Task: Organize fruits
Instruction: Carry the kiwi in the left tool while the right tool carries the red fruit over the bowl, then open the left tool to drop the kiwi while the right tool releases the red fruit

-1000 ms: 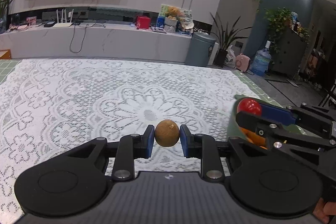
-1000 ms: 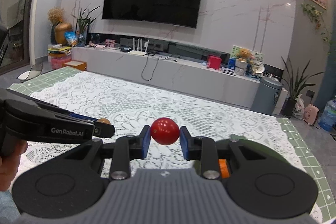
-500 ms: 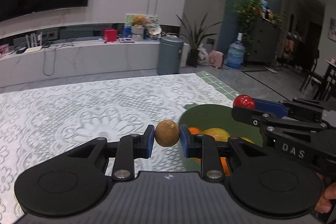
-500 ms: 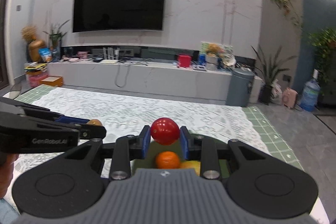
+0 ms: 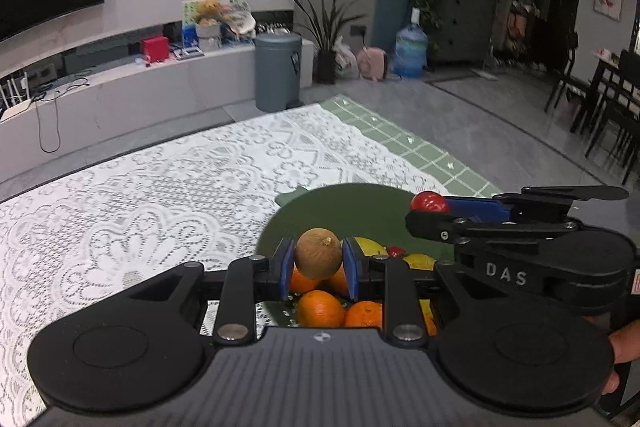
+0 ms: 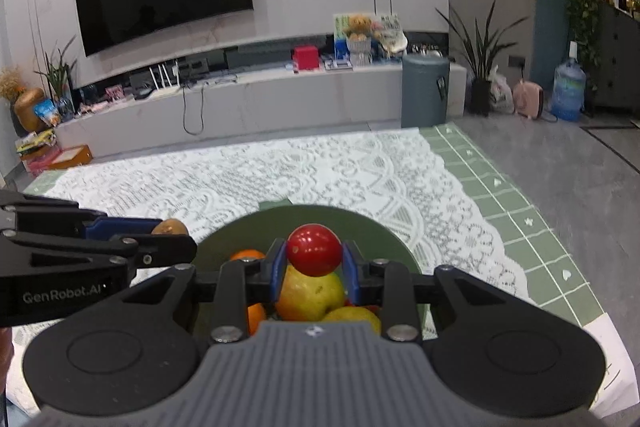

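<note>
Left wrist | jaws grip rough brown fruit (image 5: 319,253) | right jaws grip glossy red fruit (image 6: 314,249)

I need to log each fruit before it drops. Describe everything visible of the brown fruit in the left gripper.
The small round brown fruit has dull, rough tan skin and a tiny stem nub on its upper right. It is pinched at its sides between the blue pads of the left gripper, held above the oranges in the dark green bowl, touching nothing else.

Each fisheye camera sits just behind its own gripper, looking forward and slightly down along the fingers, close above the green bowl (image 5: 340,203) (image 6: 376,231). Both views share the bowl, the lace tablecloth (image 5: 160,195) (image 6: 280,171) and the grey bin (image 5: 278,71) (image 6: 425,89).
</note>
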The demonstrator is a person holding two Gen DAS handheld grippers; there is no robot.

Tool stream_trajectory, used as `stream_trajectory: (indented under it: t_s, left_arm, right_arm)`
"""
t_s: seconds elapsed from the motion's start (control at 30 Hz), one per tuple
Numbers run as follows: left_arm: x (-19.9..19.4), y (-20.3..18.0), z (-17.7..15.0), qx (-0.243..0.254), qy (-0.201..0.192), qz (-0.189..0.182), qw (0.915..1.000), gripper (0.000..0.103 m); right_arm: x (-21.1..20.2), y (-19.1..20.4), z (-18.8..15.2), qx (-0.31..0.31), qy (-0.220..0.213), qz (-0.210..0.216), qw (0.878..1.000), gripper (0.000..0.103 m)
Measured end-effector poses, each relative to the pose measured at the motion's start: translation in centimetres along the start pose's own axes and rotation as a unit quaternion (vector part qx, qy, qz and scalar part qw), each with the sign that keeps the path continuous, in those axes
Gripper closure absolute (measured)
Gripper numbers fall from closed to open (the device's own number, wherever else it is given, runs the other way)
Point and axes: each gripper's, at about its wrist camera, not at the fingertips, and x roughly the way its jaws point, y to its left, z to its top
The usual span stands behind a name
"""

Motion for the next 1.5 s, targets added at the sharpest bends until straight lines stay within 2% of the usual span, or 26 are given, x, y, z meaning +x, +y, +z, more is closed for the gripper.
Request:
stream_trajectory:
  t_s: [0.2,0.67,0.93,1.13,1.23,1.5]
  left_arm:
    - [2.3,-0.4,0.0,0.019,0.033,0.000,0.9993,0.074]
    - [5.6,0.6,-0.4,0.012,0.080,-0.008,0.9967,0.074]
    - [7.2,1.0,-0.5,0.005,0.090,-0.019,0.9957,0.074]
    - [7.8,0.7,-0.7,0.023,0.095,-0.031,0.9947,0.074]
    - [8.2,0.8,-1.0,0.021,0.109,-0.037,0.9931,0.074]
    - [8.4,0.8,-1.2,0.023,0.113,-0.040,0.9925,0.072]
  right_arm:
    - [2.0,-0.8,-0.5,0.010,0.038,0.001,0.999,0.076]
    - [4.6,-0.4,-1.1,-0.017,0.086,-0.009,0.996,0.076]
    - [5.2,-0.6,-1.0,-0.016,0.088,-0.005,0.996,0.076]
    - [5.4,-1.0,-0.9,-0.001,0.087,-0.004,0.996,0.076]
    - [5.6,-1.2,-0.8,0.003,0.089,0.000,0.996,0.076]
    - [5.9,-1.4,-0.7,0.005,0.090,0.001,0.996,0.076]
